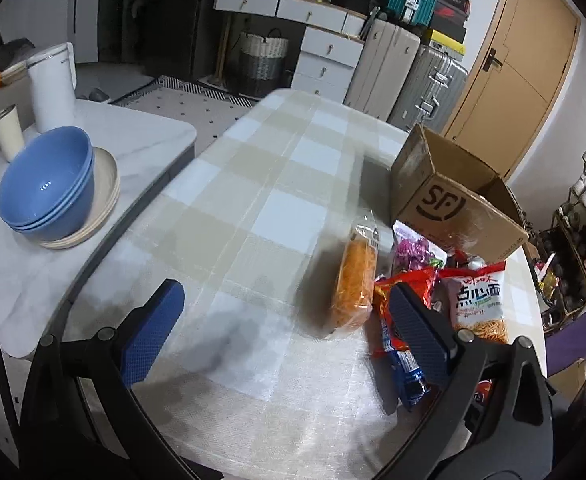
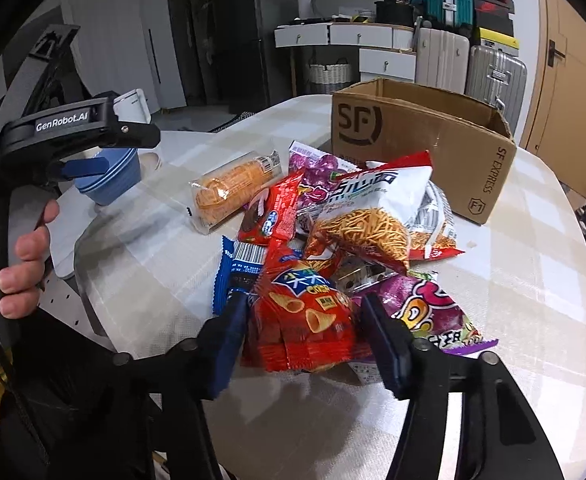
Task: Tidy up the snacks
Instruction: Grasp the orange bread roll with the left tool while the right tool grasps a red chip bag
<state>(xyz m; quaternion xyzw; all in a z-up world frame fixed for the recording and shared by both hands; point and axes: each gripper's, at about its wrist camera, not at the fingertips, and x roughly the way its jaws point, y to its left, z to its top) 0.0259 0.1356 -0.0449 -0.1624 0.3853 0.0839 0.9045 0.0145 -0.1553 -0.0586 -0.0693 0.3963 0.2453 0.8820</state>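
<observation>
A cluttered room sits behind the work: suitcases and white drawers across the top of both frames, a wooden door at the upper right. The checked counter carries a heap of snack packets in the middle of the right wrist view, with an open cardboard box standing just behind the heap, upper right of centre.

What the coming move seems to hinge on is the red crisp packet. It lies at the near edge of the heap, directly ahead of the right claw and between its two pads; its long axis runs roughly away from the camera, toward the box. The right claw is spread about as wide as the packet, one pad at each side edge; whether the pads already press the foil I cannot tell, and it has not closed on it.

The left claw hangs wide open and holds nothing, over bare cloth at the lower centre of its frame, with the heap off to its right. The right claw is clearly the nearer one.

The red packet is glossy, puffed and crinkled, printed with cone-shaped crisps, and overlaps a blue wrapper on its left and a purple bag on its right. It would likely give and slip under a light squeeze.
</observation>
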